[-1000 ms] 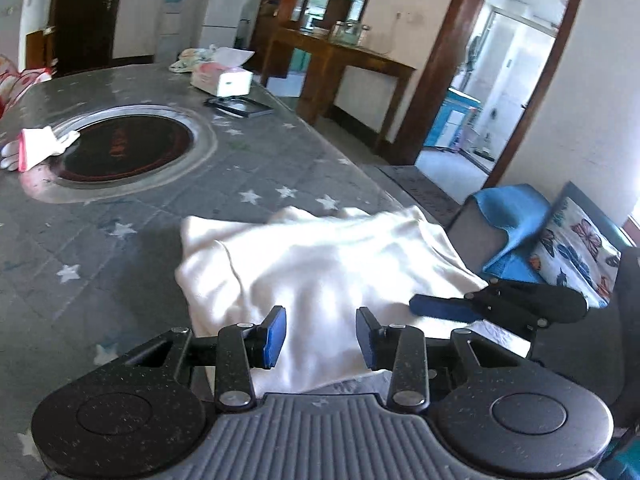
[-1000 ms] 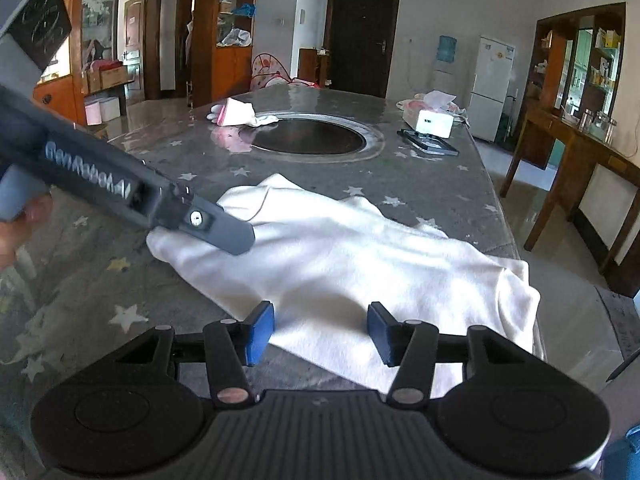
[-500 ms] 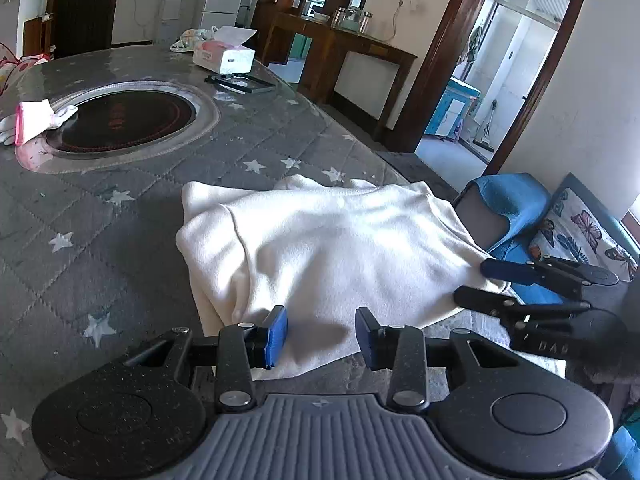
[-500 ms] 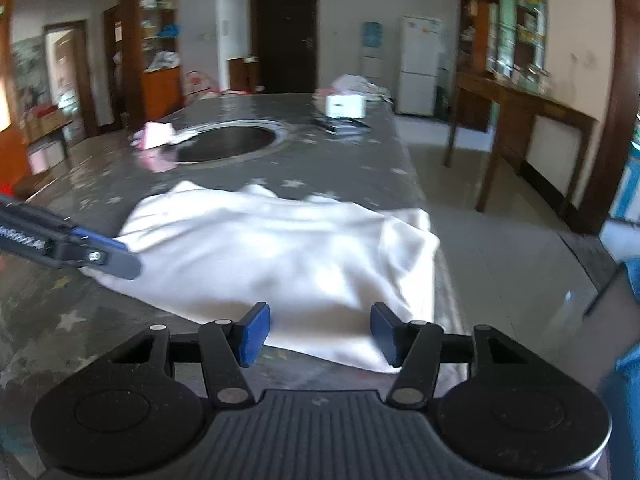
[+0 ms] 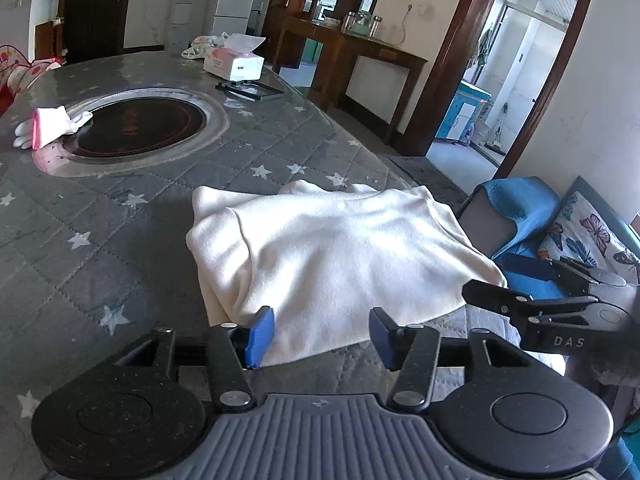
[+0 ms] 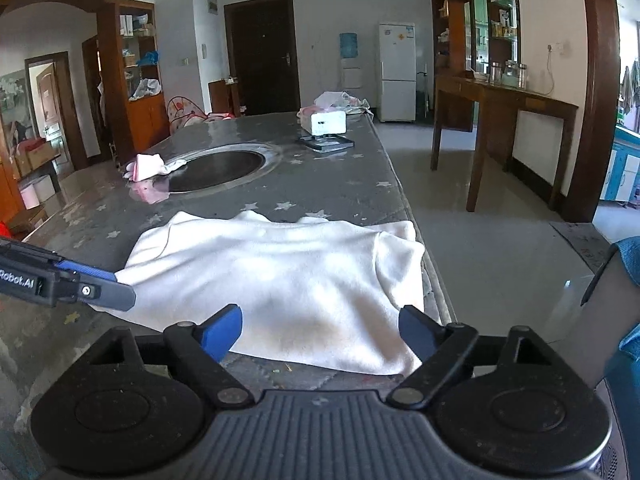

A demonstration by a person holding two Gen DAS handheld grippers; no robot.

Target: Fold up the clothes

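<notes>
Cream garment [image 5: 340, 256] lies partly folded at the near corner of your counter [image 5: 132, 216], one edge reaching the counter's side. Your left tongs [image 5: 318, 334] hover just short of its near hem, blue pads [image 5: 260, 334] spread apart and holding nothing. Your right tongs [image 6: 320, 334] sit at the garment's other corner, also spread wide and empty; in the left view they appear side-on [image 5: 516, 280] just past the cloth's edge. Farther along the counter you have a round inset cooktop [image 5: 136, 128], a pink-cuffed glove [image 5: 48, 126] on its rim, a tissue box [image 5: 234, 64] and a black frame [image 5: 250, 90].
</notes>
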